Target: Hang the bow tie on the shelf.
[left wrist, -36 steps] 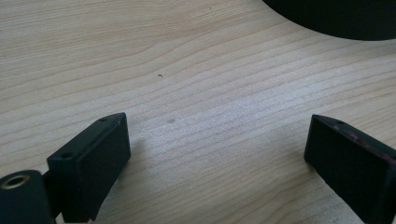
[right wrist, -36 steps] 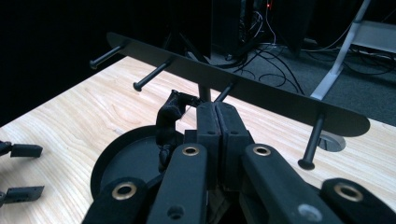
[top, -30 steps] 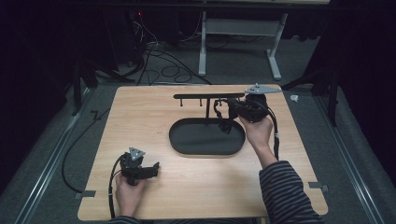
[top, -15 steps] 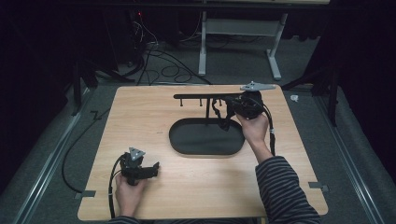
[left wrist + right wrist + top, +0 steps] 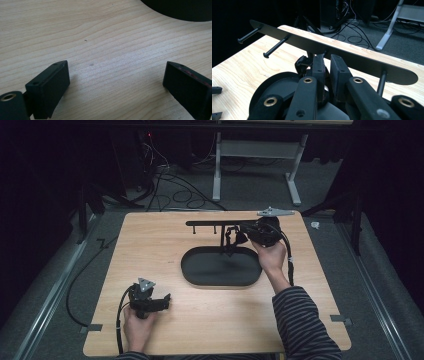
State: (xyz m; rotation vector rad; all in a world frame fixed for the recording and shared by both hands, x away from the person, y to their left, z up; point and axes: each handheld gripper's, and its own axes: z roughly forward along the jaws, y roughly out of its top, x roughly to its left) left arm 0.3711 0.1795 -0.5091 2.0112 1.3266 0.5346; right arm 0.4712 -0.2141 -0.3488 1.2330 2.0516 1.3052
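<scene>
Since a second ago the right gripper (image 5: pixel 243 237) has shifted a little to the left along the black rack (image 5: pixel 220 223), while the left gripper (image 5: pixel 167 301) has stayed put near the front left of the wooden table (image 5: pixel 150 250).

In the right gripper view the right gripper's jaws stand nearly closed, just under the rack's flat crossbar (image 5: pixel 329 51), with a small black hanging piece (image 5: pixel 302 63) just beside the left jaw; whether they actually pinch anything I cannot tell.

The left gripper rests low over bare wood, its jaws spread wide with nothing between them.

The oval black tray (image 5: pixel 220 267) at the rack's foot sits mid-table, and I see nothing lying in it.
</scene>
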